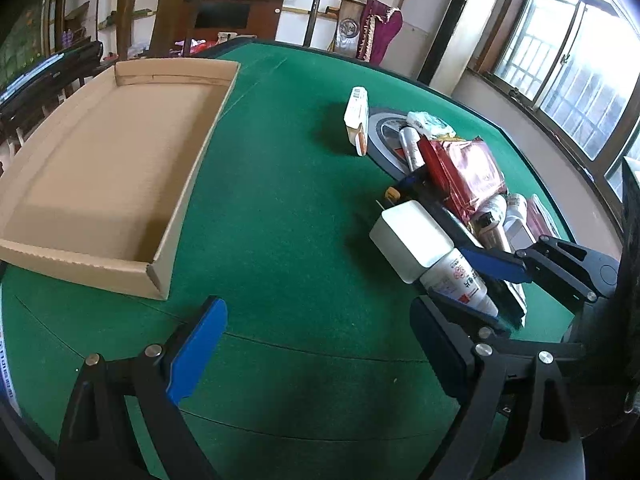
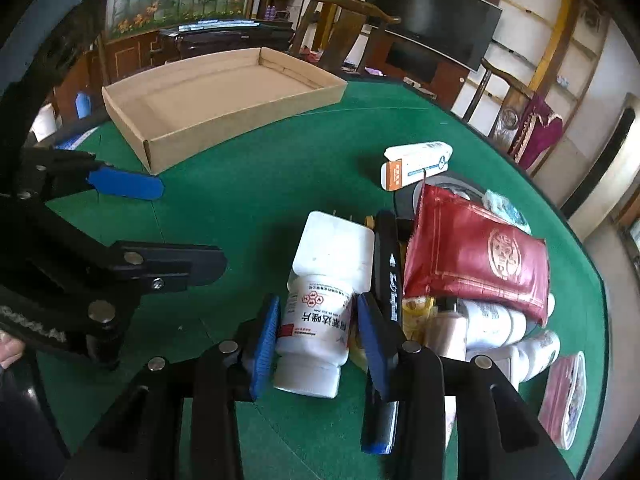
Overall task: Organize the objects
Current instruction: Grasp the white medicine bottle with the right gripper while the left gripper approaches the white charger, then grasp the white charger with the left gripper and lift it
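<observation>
a green table (image 2: 248, 216) carries an empty cardboard tray (image 2: 224, 92) and, well apart, a heap of packets. at the heap's near edge lies a white pill bottle (image 2: 316, 328), red print on its label, between the right gripper (image 2: 320, 340) pads; contact is unclear. the left gripper (image 1: 316, 352) gapes, empty.

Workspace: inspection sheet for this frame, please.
Surface: green felt table.
Job's things: empty cardboard tray; white bottle lying beside a white adapter.
Clutter: pile with red pouch, black marker, small carton.
Grippers: left gripper open over bare felt; right gripper straddles the bottle, pad contact unclear.
Cables: nothing seen.
Surroundings: TV, chairs, window.
</observation>
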The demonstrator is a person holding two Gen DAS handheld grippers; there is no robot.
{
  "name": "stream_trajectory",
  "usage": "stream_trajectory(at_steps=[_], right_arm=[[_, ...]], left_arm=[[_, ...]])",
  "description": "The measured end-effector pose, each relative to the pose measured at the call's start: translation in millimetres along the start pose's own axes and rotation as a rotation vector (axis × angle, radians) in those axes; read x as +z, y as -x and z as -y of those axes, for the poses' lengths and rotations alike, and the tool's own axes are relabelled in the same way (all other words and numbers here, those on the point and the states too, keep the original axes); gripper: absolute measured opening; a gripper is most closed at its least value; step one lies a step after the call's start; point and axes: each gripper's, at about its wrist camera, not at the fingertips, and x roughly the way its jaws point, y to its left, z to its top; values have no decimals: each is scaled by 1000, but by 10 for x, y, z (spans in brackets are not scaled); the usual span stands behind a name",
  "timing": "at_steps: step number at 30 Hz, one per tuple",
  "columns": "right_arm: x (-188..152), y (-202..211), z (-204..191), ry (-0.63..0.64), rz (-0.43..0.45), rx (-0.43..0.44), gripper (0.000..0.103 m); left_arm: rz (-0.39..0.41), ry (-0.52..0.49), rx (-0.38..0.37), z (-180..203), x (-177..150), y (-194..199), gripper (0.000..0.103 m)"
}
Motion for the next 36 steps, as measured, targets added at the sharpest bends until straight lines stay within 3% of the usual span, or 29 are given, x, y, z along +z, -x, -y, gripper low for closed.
stream_trajectory(at_steps=[5,8,13,20,22,28,33,36], right_arm=[[-193,134,164,-27,-39,37,37],[-350,235,445,-159,-23,111,37],[-457,456,941,-399,83,211,37],[-533,598,1249,-546,147,188,37],[-537,644,1293,-565,159,184,37],[-544,703,1354,-579,178,189,37],[-542,697,1359,-580,179,190,37],[-549,697,1348,-577,178,193,37]], left_arm=[[-20,-4,-7,6,-6,-28,92],[-42,2,-31,42,10,-57,92],[-112,48,-95,221,187,-143,92],[-198,83,11,467,469,-439,92],[-220,73,49,533,558,-540,86],[-253,17,132,697,744,-717,85],[-263,8,147,738,739,-815,80],[-252,-57,114,769,693,-749,55]])
